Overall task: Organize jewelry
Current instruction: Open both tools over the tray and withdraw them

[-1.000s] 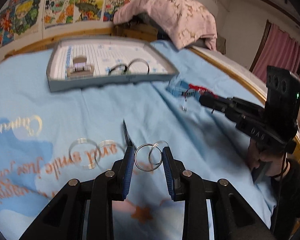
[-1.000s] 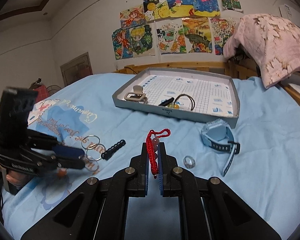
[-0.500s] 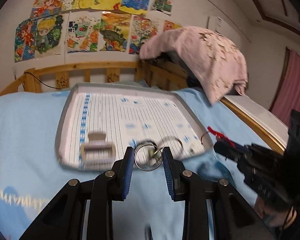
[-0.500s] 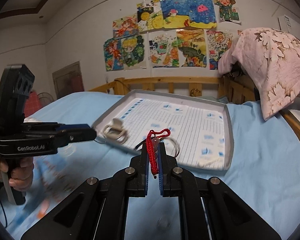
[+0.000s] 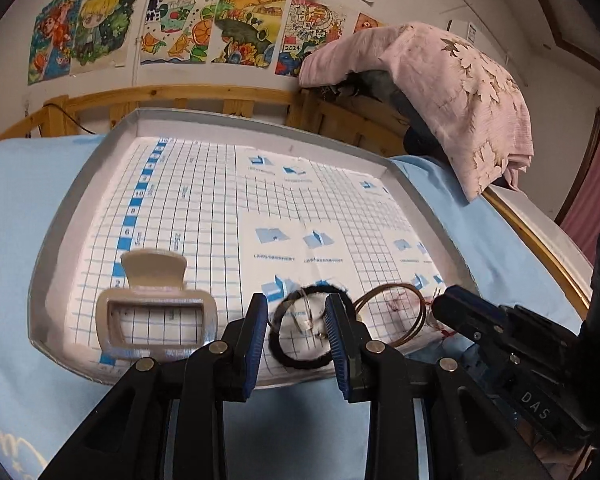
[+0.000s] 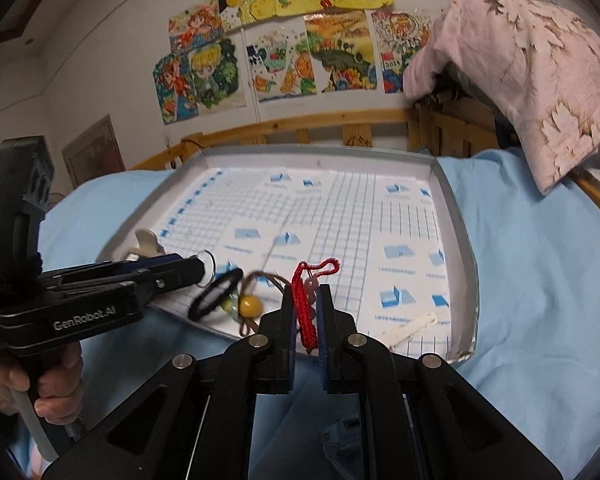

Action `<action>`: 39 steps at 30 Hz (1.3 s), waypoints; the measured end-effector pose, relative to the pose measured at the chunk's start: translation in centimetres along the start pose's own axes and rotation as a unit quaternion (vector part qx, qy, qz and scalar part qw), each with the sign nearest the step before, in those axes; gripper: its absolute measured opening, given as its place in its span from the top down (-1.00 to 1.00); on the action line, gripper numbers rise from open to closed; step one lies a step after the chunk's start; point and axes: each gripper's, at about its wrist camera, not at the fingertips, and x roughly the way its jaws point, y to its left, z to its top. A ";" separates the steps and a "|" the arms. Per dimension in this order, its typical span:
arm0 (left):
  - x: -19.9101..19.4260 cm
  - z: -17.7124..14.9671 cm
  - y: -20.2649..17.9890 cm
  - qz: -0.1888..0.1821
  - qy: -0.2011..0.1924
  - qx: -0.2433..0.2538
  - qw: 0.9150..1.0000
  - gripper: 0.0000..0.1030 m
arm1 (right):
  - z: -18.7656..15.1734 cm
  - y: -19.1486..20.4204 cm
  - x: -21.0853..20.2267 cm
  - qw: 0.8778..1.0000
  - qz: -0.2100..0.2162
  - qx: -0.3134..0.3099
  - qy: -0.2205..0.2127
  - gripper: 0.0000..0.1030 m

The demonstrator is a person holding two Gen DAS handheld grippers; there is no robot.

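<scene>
Left tongs (image 5: 297, 322): mine, poised over the near edge of the tray, jaws part-open and gripping a thin clear ring bracelet (image 5: 300, 312) between the blue pads (image 5: 256, 328). In the right wrist view the ring shows at the tips (image 6: 206, 266).

Right tongs (image 6: 305, 312): jaws narrow and just opening; the red braided cord bracelet (image 6: 305, 308) hangs upright between the pads. I cannot tell whether they press on it.

Tray: shallow grey rectangular tray (image 5: 44, 264) lined with white blue-gridded paper, lying on the light blue bed sheet (image 5: 16, 208).

Black hair tie: black elastic hair loop (image 5: 300, 360) lies flat at the near edge of the tray, directly under my left tongs.

Brown cord hoop: thin brown cord loop (image 5: 410, 308) rests in the tray just beside the black loop, towards my right tongs; a yellow bead (image 6: 249, 305) and a pale green one sit on it.

Hair claw: beige plastic hair claw clip (image 5: 156, 312) stands in the tray's near left corner.

White piece: small white plastic clip (image 6: 412, 326) lies in the tray's near right corner; its exact kind I cannot make out.

Hand: a hand (image 6: 40, 384) grips the left tongs' handle.

Surroundings: wooden bed rail (image 5: 172, 94) behind the tray, coloured drawings (image 5: 172, 24) on the wall above it, a pink leaf-patterned cloth (image 5: 452, 92) draped over the corner.
</scene>
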 end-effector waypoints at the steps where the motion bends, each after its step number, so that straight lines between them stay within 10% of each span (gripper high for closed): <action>1: 0.1 -0.1 0.1 0.000 0.003 -0.002 1.000 0.46 | 0.1 -0.1 0.1 1.000 -0.001 0.003 0.000 0.54; 5: -0.4 -0.2 0.5 0.000 0.000 -0.010 1.000 0.44 | 0.1 -0.7 -0.8 1.000 -0.006 0.013 -0.009 0.23; 9: -2.3 -0.2 0.7 -0.003 -0.022 -0.016 1.000 -0.21 | 0.5 -0.8 -2.6 0.999 -0.017 0.013 -0.032 0.23; 14: -6.1 -0.3 0.2 -0.002 -0.061 -0.024 0.998 -0.39 | 0.9 -0.5 -6.6 0.997 -0.025 0.001 -0.069 0.21; 18: -10.5 -0.9 -0.6 0.010 -0.109 -0.021 0.994 -0.96 | 1.2 -0.3 -11.0 0.994 -0.024 0.001 -0.104 -0.17; 27: -21.3 -3.6 -3.8 0.045 -0.189 0.001 0.981 -1.00 | 0.1 1.5 -20.9 0.986 -0.014 0.002 -0.164 -0.91; 39: -31.7 -9.9 -5.5 0.084 -0.225 0.010 0.971 -1.00 | -3.9 6.1 -31.4 0.978 -0.009 -0.027 -0.206 -0.96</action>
